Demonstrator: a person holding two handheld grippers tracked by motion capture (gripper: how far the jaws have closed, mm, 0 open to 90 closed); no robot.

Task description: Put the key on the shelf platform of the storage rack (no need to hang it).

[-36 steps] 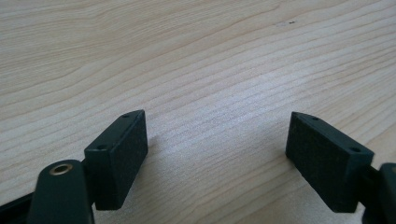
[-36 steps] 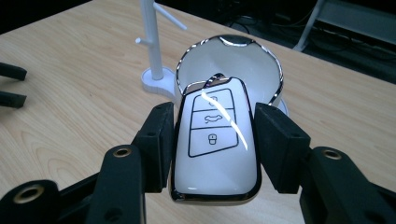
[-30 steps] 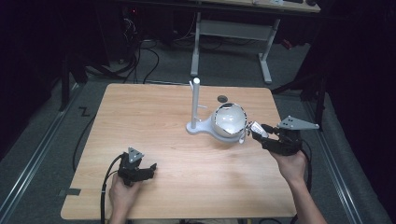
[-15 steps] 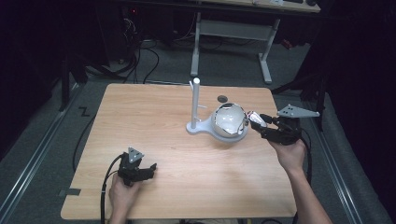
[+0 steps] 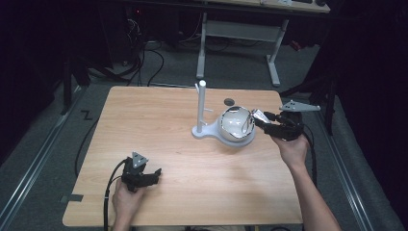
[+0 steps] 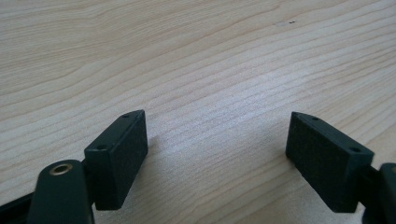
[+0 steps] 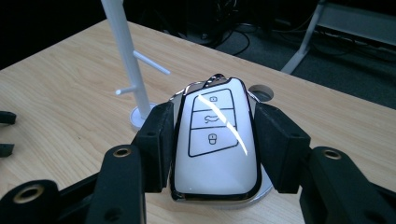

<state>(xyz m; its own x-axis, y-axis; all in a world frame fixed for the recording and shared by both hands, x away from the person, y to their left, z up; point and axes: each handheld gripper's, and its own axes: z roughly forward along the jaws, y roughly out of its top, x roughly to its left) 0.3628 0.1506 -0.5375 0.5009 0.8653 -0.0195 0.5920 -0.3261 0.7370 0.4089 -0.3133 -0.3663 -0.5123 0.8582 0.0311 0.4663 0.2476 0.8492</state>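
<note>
Right gripper (image 7: 212,135) has its jaws clamped on both long edges of a white car key fob (image 7: 215,142), button face toward the camera, three outlined buttons visible. Glare streak across the face.

In the high view the right gripper (image 5: 260,120) sits at about 3 o'clock on the wooden table (image 5: 159,120), jaws pointing toward 9 o'clock, fob (image 5: 259,115) held just over the 3 o'clock rim of a shiny round bowl (image 5: 235,124). Can't tell whether the fob touches the rim. Bowl interior reads as reflections only; can't make out any contents.

The bowl rests on the wide end of a white stand (image 5: 202,113): a flat base with an upright post and short side pegs, near table centre, slightly toward 1 o'clock. In the right gripper view the post (image 7: 126,65) is at 11 o'clock of the fob, pegs bare.

A small dark round spot (image 5: 229,101) lies on the tabletop at 12 o'clock of the bowl.

Left gripper (image 5: 153,174) is at about 7 o'clock on the table, in the person's left hand (image 5: 127,198), well apart from the bowl. Left gripper view: its jaws (image 6: 217,158) are spread wide with nothing between them, low over bare wood grain (image 6: 210,60).
</note>
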